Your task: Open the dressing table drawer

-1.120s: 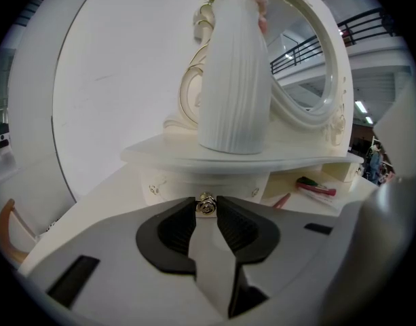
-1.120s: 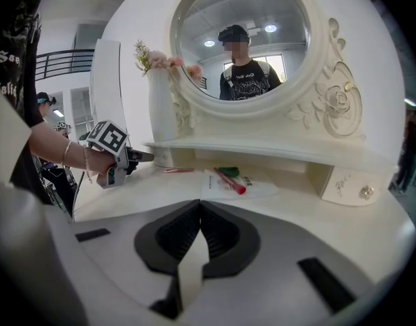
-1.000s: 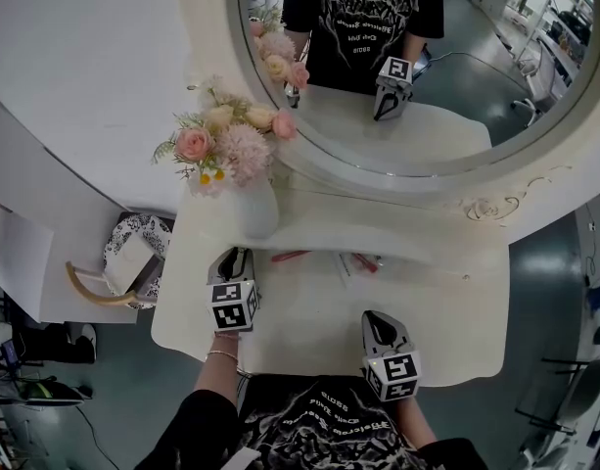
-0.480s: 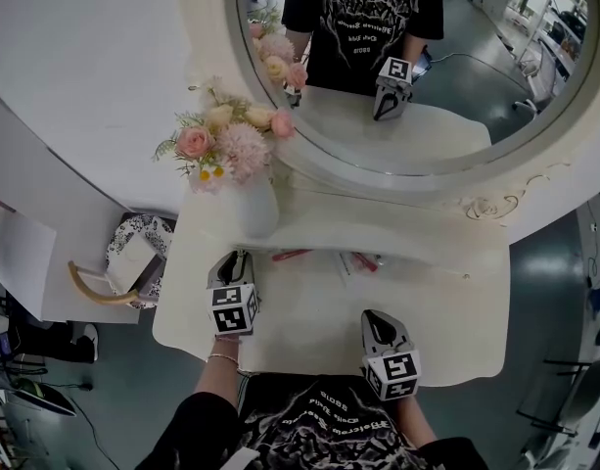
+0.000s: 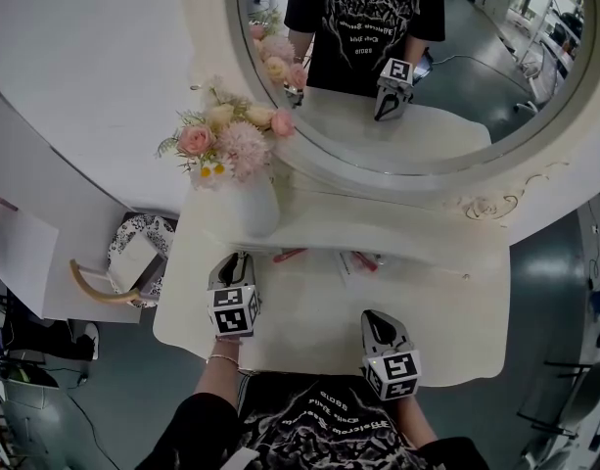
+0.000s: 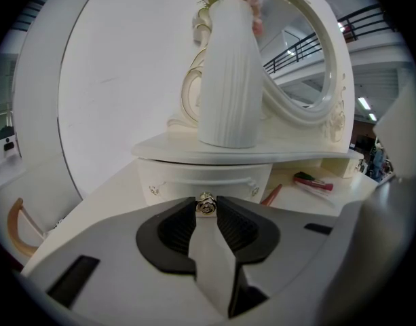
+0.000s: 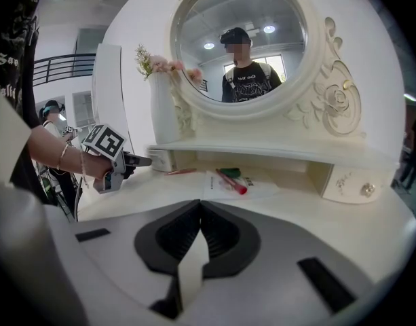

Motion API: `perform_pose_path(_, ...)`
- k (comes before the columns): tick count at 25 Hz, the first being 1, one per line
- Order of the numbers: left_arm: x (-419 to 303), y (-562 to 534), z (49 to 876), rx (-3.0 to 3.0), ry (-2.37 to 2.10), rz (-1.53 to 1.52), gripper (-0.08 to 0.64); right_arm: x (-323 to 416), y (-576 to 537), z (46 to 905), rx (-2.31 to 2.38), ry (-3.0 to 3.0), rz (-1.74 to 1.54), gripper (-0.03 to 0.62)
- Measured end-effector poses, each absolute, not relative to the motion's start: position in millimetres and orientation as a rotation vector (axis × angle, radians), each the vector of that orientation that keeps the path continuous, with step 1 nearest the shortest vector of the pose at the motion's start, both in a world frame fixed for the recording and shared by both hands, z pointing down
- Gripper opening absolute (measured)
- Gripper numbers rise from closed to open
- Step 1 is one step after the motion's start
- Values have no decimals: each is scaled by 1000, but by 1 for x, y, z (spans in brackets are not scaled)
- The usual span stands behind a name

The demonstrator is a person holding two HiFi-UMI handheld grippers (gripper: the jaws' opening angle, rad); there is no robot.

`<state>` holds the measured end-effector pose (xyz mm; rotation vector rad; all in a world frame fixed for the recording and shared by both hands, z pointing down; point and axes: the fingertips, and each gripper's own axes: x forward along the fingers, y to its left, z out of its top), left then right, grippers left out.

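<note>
The oval mirror (image 5: 417, 86) rises above and beyond both my grippers, its carved cream frame curving over everything in front of me. Below it the cream desk (image 5: 309, 311) spreads out under both grippers. A raised shelf (image 5: 378, 228) runs across the desk's back edge, just ahead of and above my left gripper (image 5: 237, 260).

On that shelf, directly above my left gripper's tips, stands a ribbed white vase (image 6: 229, 73), upright, with pink and cream flowers (image 5: 226, 140) spilling from its mouth. Under the shelf, straight ahead of my left gripper, is the small dressing table drawer (image 6: 201, 178), its curved front sitting beneath the shelf edge. I cannot tell whether it has come out at all.

My right gripper (image 7: 200, 208) hangs over the near edge of the desk, well to the right of my left one and further back from the shelf. It points toward the open space under the shelf, its jaws together with nothing between them. A second little drawer (image 7: 350, 182) sits ahead of it and off to its right.

Ahead of my right gripper, a red pen (image 7: 231, 182) lies on a sheet of paper (image 7: 255, 185) beside a green item (image 7: 229, 172). Another reddish pen (image 6: 270, 194) lies just to the right of my left gripper's tips.

The drawer's small metal knob (image 6: 205, 205) sits right between my left gripper's jaw tips, which are clamped on it from either side.
</note>
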<state>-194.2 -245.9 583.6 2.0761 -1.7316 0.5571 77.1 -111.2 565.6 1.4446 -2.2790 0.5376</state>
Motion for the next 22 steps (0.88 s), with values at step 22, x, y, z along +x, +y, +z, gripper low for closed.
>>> perform_pose_path(22,-195,-235,584,2069,-1739,561,103,76,-110,563,1443,-2295,522,11)
